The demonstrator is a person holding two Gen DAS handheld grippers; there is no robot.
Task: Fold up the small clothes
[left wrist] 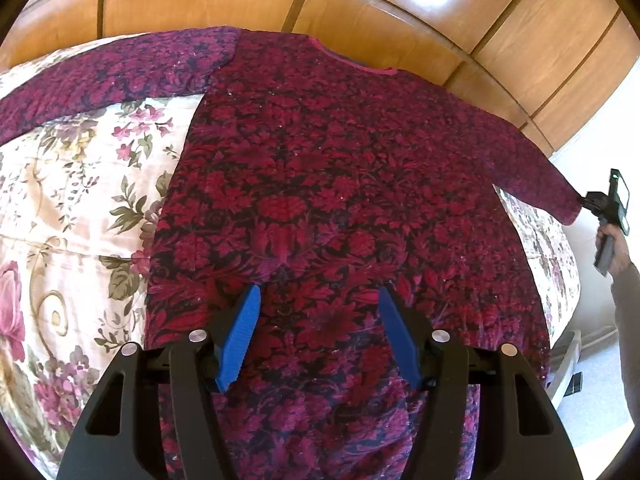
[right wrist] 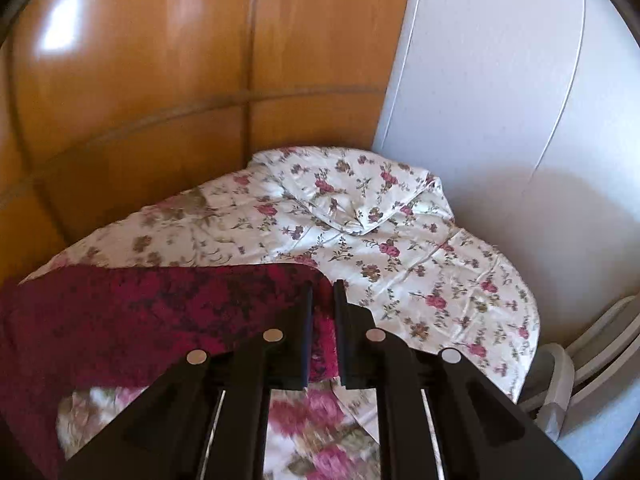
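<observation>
On the floral bedspread [left wrist: 68, 200], the garment [left wrist: 320, 184] is lying flat, neckline at 12 o'clock. We are working the sleeve-fold step: the right gripper [right wrist: 323, 292] is clamping the cuff of the right sleeve [left wrist: 532, 168] at 3 o'clock, raised off the bed. The left gripper [left wrist: 318, 300] is hovering with jaws apart over the hem at 6 o'clock, angled downward, holding nothing. Next, we judge, the cuff needs carrying toward 9 o'clock across the body.
</observation>
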